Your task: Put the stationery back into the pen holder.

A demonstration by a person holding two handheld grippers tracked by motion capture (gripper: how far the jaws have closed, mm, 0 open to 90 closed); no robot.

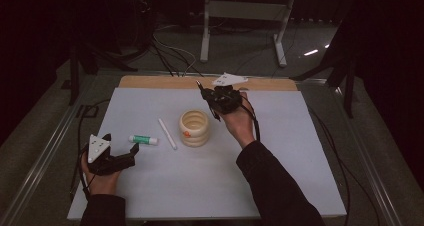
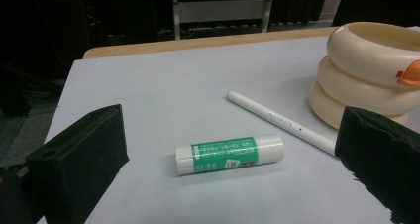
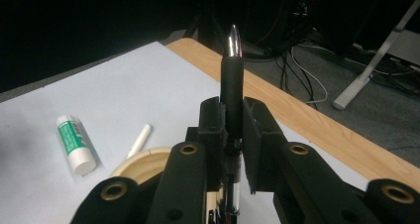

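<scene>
a black pen (image 3: 232,92) with a shiny silver tip stands pinched between the pressed-together jaws of the right gripper (image 1: 218,97), its tip poking out past the jaw ends. in the high view this gripper is held above the far middle of the white sheet (image 1: 280,161), just behind a cream holder (image 1: 194,128) made of stacked rings with a small orange mark. the sheet's far edge meets a wooden strip (image 1: 150,82) of the table close behind the gripper. a wide bare stretch of sheet lies to the right and toward the person. the left gripper (image 1: 120,151) rests at the near left of the sheet, jaws spread with nothing between them. just ahead of them lies a white glue stick (image 2: 230,153) with a green label. beyond it a thin white stick (image 2: 280,121) lies slanted beside the holder, well apart from the pen.
</scene>
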